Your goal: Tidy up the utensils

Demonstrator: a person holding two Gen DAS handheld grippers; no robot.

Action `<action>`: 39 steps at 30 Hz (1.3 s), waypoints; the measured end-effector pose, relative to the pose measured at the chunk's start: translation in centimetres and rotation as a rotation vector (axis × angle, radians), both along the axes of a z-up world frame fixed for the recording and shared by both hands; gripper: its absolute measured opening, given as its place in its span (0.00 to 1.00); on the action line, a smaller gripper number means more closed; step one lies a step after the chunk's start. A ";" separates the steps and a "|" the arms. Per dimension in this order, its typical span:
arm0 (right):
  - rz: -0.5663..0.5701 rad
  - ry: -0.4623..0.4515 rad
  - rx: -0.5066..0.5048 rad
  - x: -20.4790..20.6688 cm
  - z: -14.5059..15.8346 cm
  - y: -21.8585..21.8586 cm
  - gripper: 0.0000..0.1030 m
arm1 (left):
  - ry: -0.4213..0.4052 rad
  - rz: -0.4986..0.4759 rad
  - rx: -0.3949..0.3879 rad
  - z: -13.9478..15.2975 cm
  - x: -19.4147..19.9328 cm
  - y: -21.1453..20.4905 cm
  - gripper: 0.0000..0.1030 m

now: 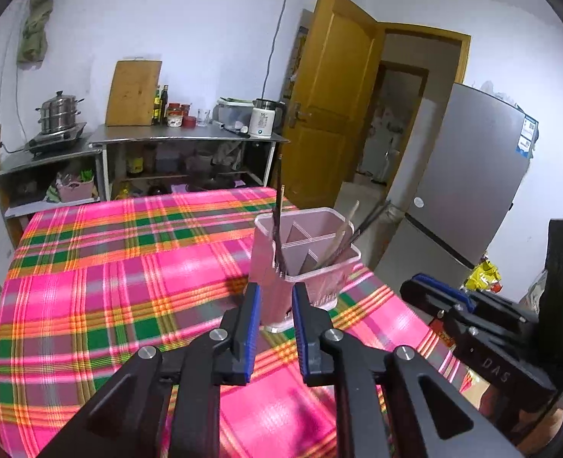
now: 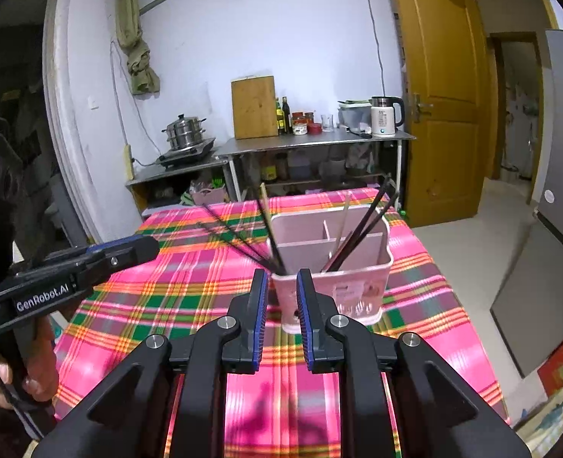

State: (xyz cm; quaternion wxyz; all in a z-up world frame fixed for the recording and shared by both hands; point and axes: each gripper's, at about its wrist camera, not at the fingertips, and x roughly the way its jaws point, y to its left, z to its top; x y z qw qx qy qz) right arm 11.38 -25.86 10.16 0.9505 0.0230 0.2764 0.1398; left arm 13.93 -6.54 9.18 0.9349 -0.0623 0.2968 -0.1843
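A pink divided utensil holder stands on the table's plaid cloth. Dark chopsticks stand in its near-left compartment, and several more lean in the right one. My left gripper hovers just in front of the holder, open, with nothing between its blue pads. In the right wrist view, the right gripper is also open and empty, just short of the holder, where dark chopsticks fan out to the left. The left gripper comes in from the left, held by a hand.
Behind the table, steel counters carry a steamer pot, a cutting board, bottles, jars and a kettle. A yellow door stands open at the back right and a grey fridge at the right.
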 end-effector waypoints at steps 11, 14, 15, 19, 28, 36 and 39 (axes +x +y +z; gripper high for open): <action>0.004 0.017 -0.024 -4.7 -2.4 0.6 0.16 | -0.007 0.029 0.044 -3.5 -5.6 0.8 0.16; -0.005 0.026 -0.020 -5.4 -2.9 0.5 0.16 | -0.014 0.033 0.042 -3.8 -6.6 0.8 0.16; -0.007 0.029 -0.018 -5.7 -3.0 0.5 0.16 | -0.015 0.034 0.042 -3.9 -6.8 1.0 0.16; -0.008 0.030 -0.026 -6.8 -3.4 0.5 0.16 | -0.018 0.042 0.039 -4.2 -7.8 1.2 0.16; -0.008 0.033 -0.039 -7.7 -4.1 0.4 0.16 | -0.032 0.045 0.068 -4.3 -8.4 0.7 0.16; -0.016 0.028 -0.037 -7.9 -4.1 0.2 0.16 | -0.031 0.047 0.068 -4.4 -8.4 0.6 0.16; -0.017 0.026 -0.038 -7.8 -4.0 0.0 0.16 | -0.030 0.047 0.070 -4.4 -8.4 0.6 0.16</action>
